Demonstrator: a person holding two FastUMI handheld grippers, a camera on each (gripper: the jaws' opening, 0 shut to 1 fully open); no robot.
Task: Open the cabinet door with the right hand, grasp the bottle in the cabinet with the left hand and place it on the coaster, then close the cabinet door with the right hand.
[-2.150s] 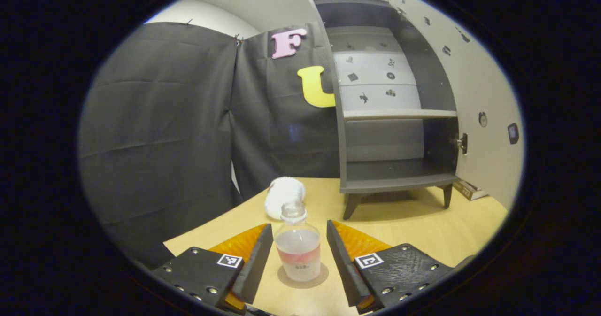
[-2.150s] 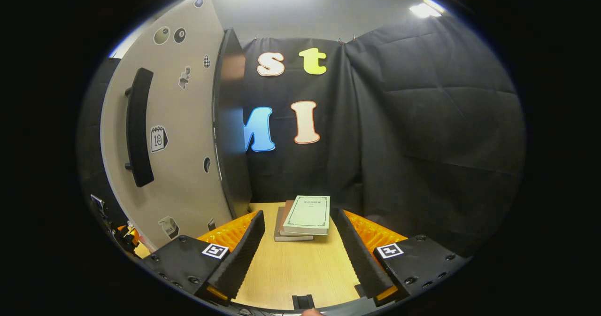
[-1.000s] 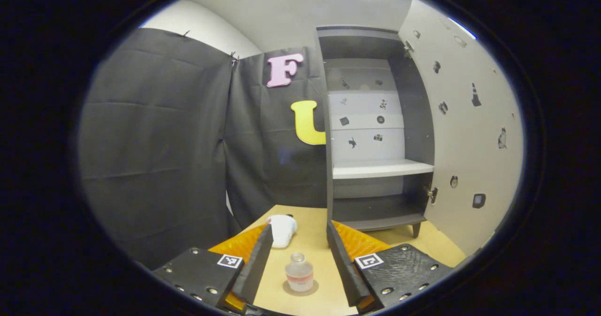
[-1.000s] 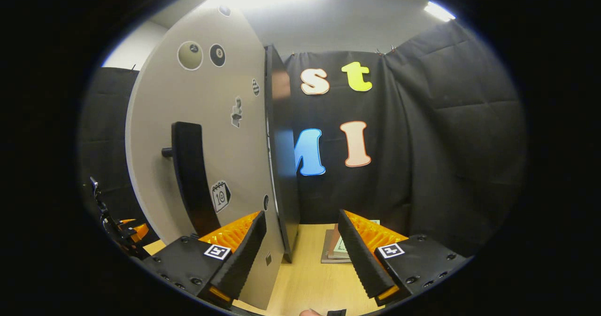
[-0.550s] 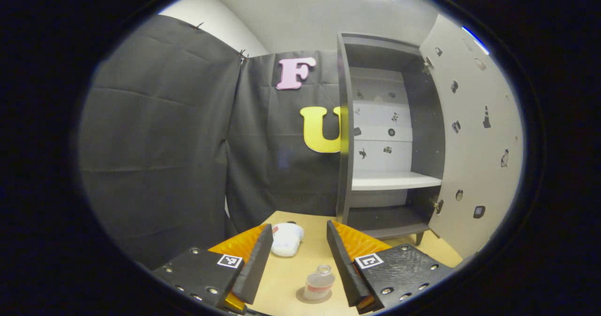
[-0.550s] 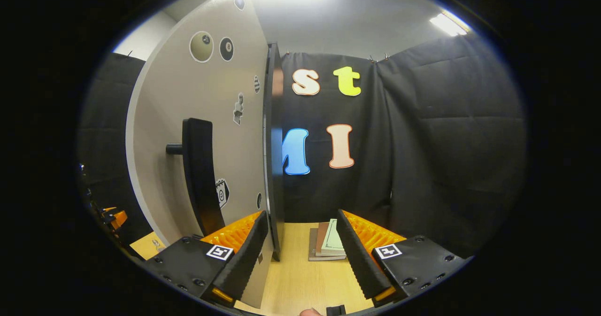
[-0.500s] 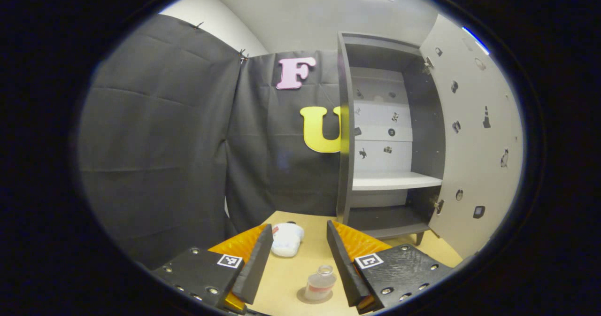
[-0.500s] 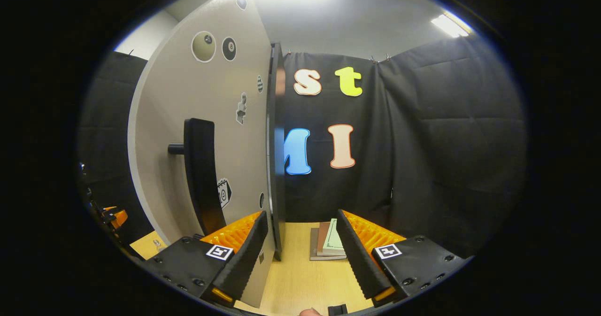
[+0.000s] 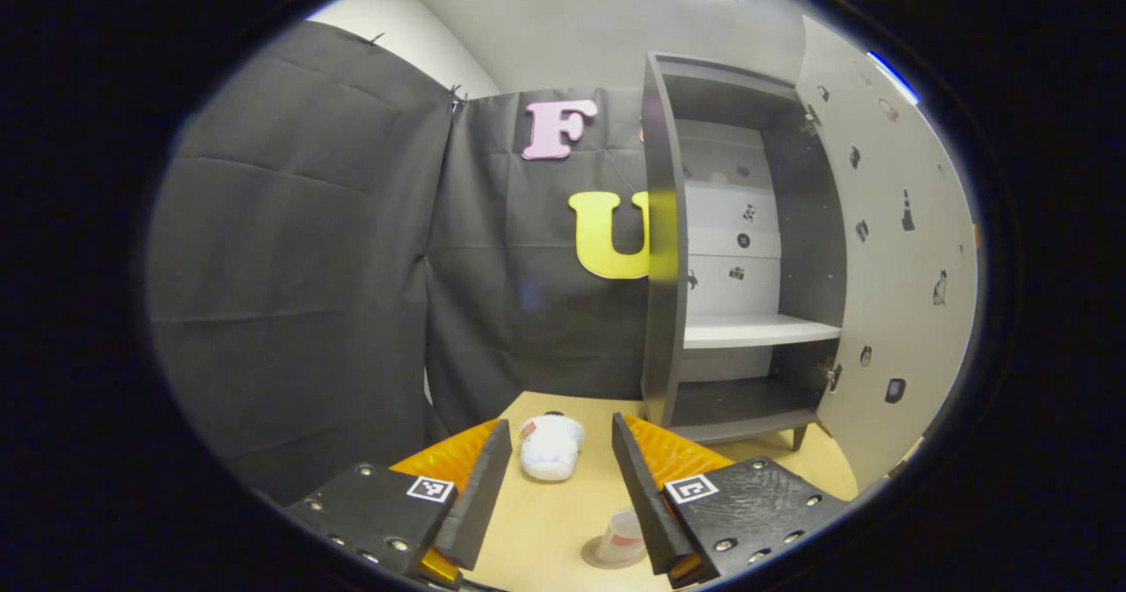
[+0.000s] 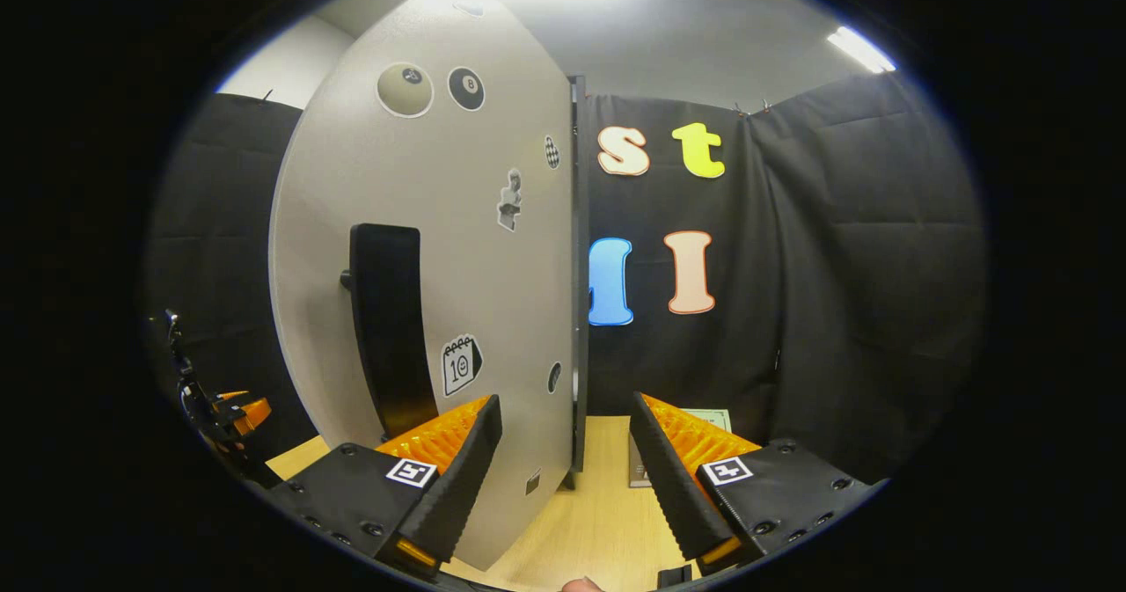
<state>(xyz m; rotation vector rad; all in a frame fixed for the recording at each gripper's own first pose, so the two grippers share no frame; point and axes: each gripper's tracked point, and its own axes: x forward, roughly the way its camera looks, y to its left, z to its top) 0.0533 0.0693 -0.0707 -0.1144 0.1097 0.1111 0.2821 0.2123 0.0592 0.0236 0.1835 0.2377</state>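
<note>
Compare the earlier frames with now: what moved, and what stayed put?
The left gripper, already open, backed away from the bottle, which stays on its coaster. The right gripper swung toward the cabinet door and now straddles its edge, open. The door stays open, the white pouch unmoved.

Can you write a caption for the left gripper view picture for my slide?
Open left gripper above a wooden table, clear bottle on its round coaster, grey cabinet standing open.
</note>
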